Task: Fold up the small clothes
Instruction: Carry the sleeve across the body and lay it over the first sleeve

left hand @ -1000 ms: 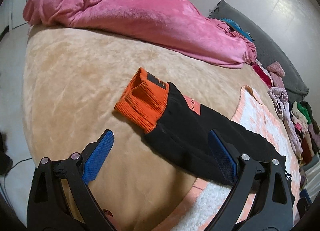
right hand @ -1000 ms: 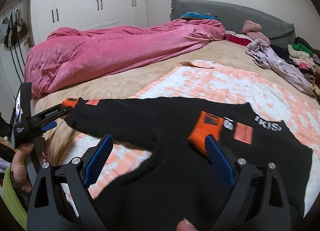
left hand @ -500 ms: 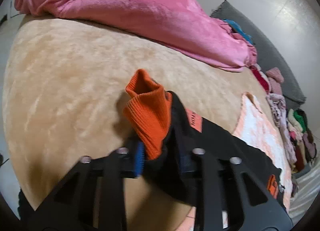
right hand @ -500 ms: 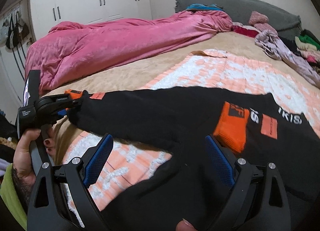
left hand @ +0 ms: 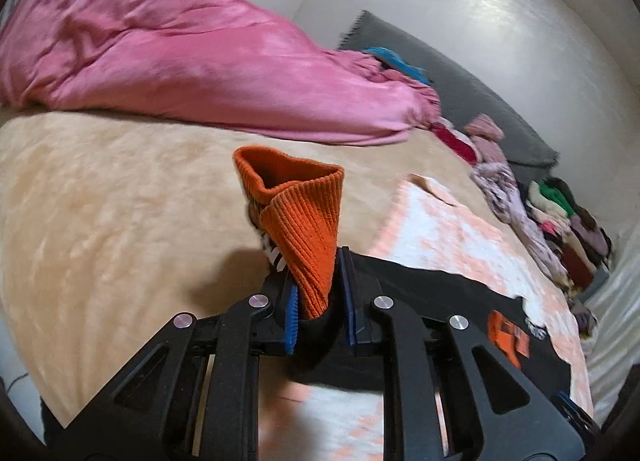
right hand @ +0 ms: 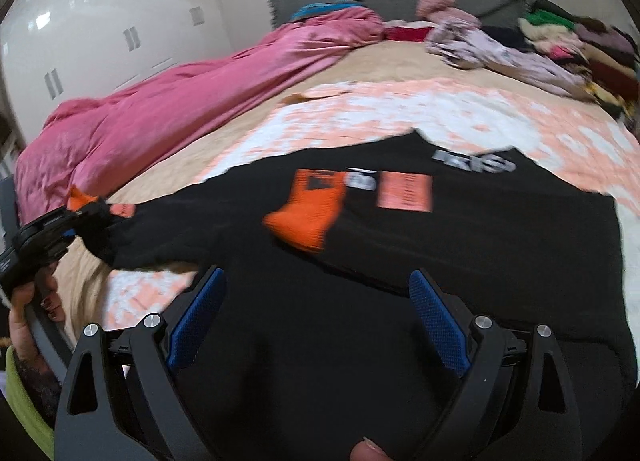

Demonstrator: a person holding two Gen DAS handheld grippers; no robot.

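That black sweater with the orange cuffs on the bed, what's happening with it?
A person is folding the black sweater, which lies spread on a peach and white blanket on the bed, using a hand-held gripper in each hand. The left gripper has its jaws shut on one orange cuff, lifting that sleeve end off the bed. The right gripper hovers over the sweater's body with its jaws open, holding nothing. The other orange cuff already lies folded across the chest.
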